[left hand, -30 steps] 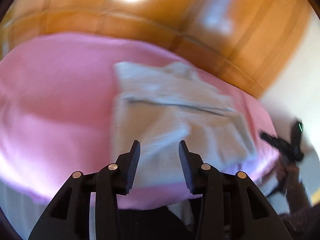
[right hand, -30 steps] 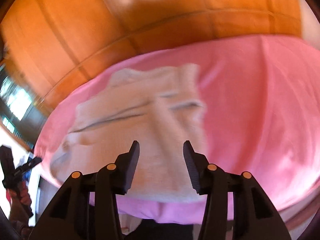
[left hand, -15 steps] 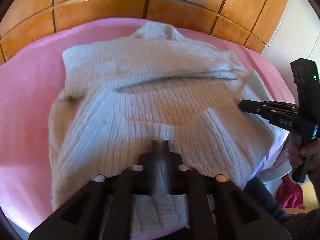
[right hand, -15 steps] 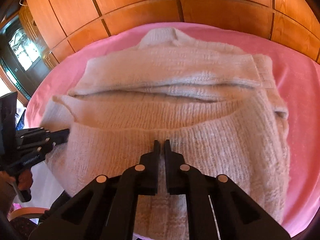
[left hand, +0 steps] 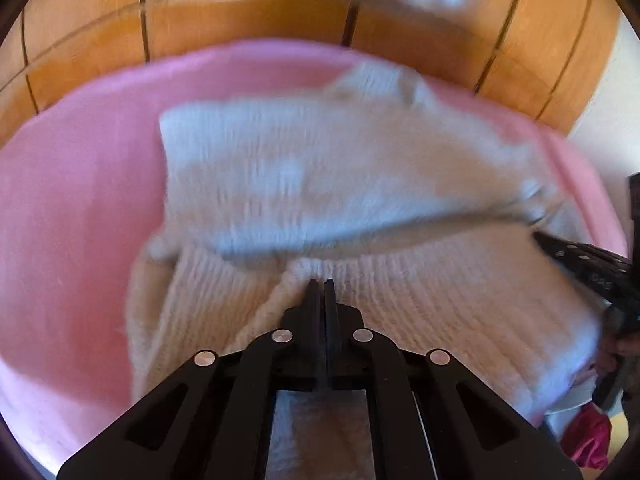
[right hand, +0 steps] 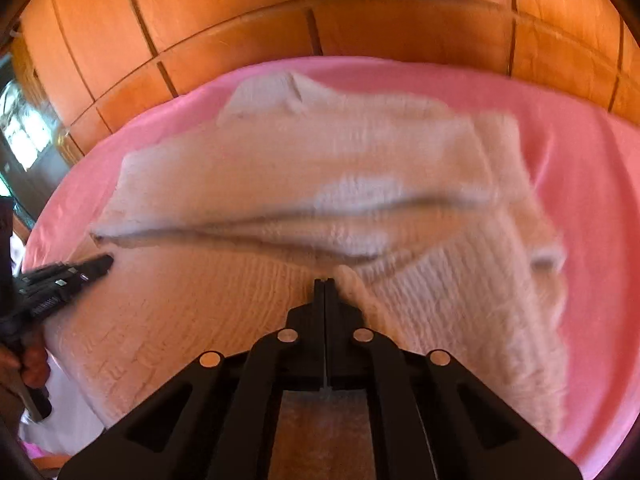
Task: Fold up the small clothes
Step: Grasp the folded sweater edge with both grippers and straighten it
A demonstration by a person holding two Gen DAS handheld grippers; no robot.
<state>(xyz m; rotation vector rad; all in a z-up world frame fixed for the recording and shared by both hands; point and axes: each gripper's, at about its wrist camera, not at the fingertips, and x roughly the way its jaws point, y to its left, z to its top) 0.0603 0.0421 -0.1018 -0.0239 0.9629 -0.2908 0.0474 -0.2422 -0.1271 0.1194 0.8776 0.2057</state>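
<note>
A cream knitted sweater [left hand: 320, 168] [right hand: 300, 168] lies on a pink sheet [left hand: 80, 200] [right hand: 580, 200], its collar [left hand: 372, 80] at the far side. My left gripper [left hand: 319, 281] is shut on the sweater's near ribbed edge, and creases run out from its tips. My right gripper [right hand: 324, 280] is shut on the same edge further right, with a ridge of knit bunched beside it. Each gripper also shows in the other's view: the right gripper [left hand: 538, 236] at the right side, the left gripper [right hand: 108, 260] at the left. Both views are blurred.
Orange wooden panels [left hand: 240, 12] [right hand: 360, 20] rise behind the bed. A person's hand [right hand: 32, 360] holds the left gripper's handle at the sheet's near left edge. A red-pink cloth [left hand: 588, 436] lies below the bed's near right corner.
Both grippers went from open to shut and came down close onto the sweater. Since half a second ago the near ribbed edge has bunched at the tips and shifted toward the collar.
</note>
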